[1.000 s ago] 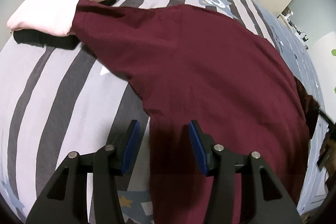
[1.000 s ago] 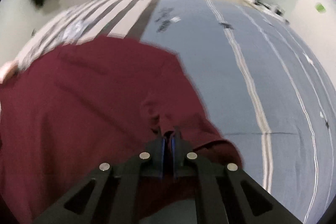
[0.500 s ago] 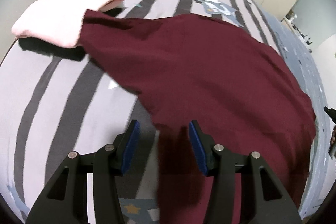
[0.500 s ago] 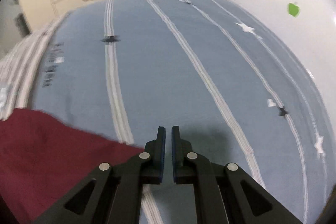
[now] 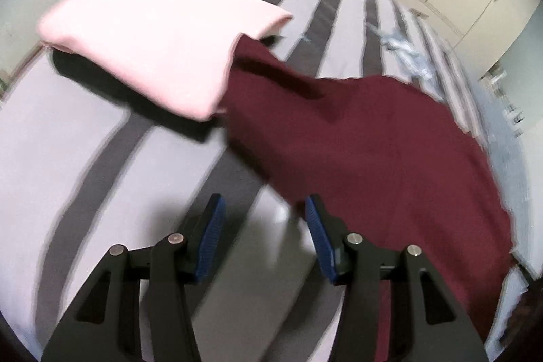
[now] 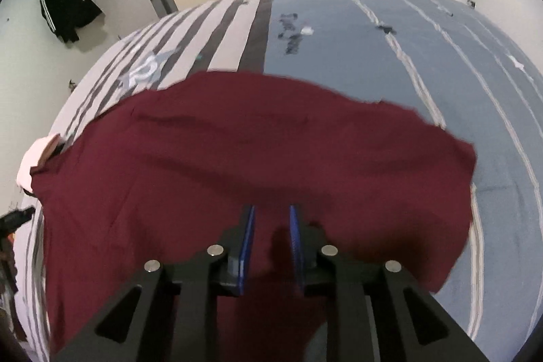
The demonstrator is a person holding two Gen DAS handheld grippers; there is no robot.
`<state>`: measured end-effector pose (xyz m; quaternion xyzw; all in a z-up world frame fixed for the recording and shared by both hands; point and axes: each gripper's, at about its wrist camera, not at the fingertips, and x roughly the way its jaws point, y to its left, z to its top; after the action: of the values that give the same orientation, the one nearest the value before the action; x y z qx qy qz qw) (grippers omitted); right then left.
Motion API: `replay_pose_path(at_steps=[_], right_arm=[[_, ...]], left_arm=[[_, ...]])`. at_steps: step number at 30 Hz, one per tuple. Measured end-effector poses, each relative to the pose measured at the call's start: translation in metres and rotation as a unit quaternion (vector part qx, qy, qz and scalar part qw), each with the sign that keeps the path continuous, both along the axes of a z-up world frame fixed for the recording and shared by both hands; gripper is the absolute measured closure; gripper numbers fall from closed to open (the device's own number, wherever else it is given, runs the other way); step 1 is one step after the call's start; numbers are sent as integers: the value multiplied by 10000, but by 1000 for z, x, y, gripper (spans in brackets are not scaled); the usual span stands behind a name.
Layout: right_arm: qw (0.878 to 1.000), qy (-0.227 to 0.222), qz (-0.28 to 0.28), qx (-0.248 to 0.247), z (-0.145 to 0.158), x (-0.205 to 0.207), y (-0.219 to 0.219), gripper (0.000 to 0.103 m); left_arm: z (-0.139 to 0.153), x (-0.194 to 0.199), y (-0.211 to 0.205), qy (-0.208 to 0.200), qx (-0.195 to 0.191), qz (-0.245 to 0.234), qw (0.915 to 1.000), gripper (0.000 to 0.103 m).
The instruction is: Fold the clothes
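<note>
In the left wrist view, the left gripper (image 5: 261,219) is seen with its jaws apart and nothing between them, over the striped bedspread (image 5: 85,158); the maroon garment (image 5: 373,141) is spread to its right, one corner tucked under a folded pink garment (image 5: 152,50) at the far left. In the right wrist view, the right gripper (image 6: 271,226) is found with jaws that have just been opening, narrowly parted above the maroon garment (image 6: 237,141), whose cloth is seen between them, not pressed.

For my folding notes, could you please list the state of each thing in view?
Maroon garment: spread flat on the bed, one end overlapping the pink garment.
Pink garment: folded.
Left gripper: open, empty.
Right gripper: jaws just opening, gripping nothing.
</note>
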<state>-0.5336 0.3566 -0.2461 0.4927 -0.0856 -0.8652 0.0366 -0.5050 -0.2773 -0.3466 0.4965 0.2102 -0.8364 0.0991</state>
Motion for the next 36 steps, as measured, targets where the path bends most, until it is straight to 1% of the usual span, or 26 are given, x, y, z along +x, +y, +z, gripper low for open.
replay_pose_path(at_steps=[2,4,6,7,8,9,12,13,16,17,19,20,22,23,24,25,26,27,29,31,34,35,36], right_arm=[[9999,-31,-123,1,-3,4,0,84],[9998,-30,-205,85,-4,9,3,83],[9996,-61,-252,95,-6,14,4,83],[9995,-84,-264,132,-7,12,2,83],[9994,-102,-269,178,-8,10,3,83],[9993,-122,-292,202,-8,11,6,83],[9986,-141,-448,223,-7,16,15,83],[9984,-135,-498,234,-5,18,18,83],[9978,-155,-604,245,-1,26,26,83],[9976,-171,-634,239,-1,29,29,83],[9972,-201,-683,230,0,35,34,83],[9970,-212,-700,259,1,38,35,83],[9967,-245,-739,230,2,43,38,83],[9966,-251,-761,213,3,46,39,83],[9964,-255,-782,199,3,49,40,83],[9963,-259,-803,185,4,52,42,83],[9962,-260,-812,178,5,54,42,83],[9962,-262,-807,174,5,55,43,83],[9963,-260,-801,161,4,58,44,83],[9963,-248,-811,140,3,60,45,82],[9960,-285,-844,78,-1,64,46,82],[9959,-306,-848,51,-2,65,46,82],[9959,-319,-843,36,-3,66,46,82]], left_arm=[[-2,-10,5,47,-56,-53,10000,57],[-5,-21,11,139,-195,-173,9996,57],[-11,-29,14,162,-131,-498,9985,58],[-13,-33,18,151,-122,-589,9981,64],[-9,-35,26,190,-239,-728,9969,82],[-6,-36,34,236,-350,-869,9953,95],[24,-41,73,627,-412,-1363,9878,95],[34,-42,87,757,-426,-1527,9845,95],[65,-52,148,1144,-207,-2039,9721,95],[71,-53,177,1178,-142,-2266,9667,95],[79,-49,234,1187,10,-2866,9507,93],[82,-46,261,1192,88,-3154,9414,89],[88,-30,288,1228,383,-3488,9283,80],[89,-23,290,1214,477,-3512,9272,73],[87,-22,287,1191,556,-3492,9278,68],[83,-21,282,1156,550,-3408,9314,66],[79,-21,276,1121,543,-3324,9349,61],[75,-19,269,1085,527,-3236,9385,58],[66,-14,239,983,216,-2972,9495,56],[55,-11,213,811,-129,-2727,9586,55],[44,-6,195,783,-420,-2838,9548,55],[44,-1,196,774,-524,-2890,9528,55],[40,-5,199,742,-550,-2951,9510,55]])
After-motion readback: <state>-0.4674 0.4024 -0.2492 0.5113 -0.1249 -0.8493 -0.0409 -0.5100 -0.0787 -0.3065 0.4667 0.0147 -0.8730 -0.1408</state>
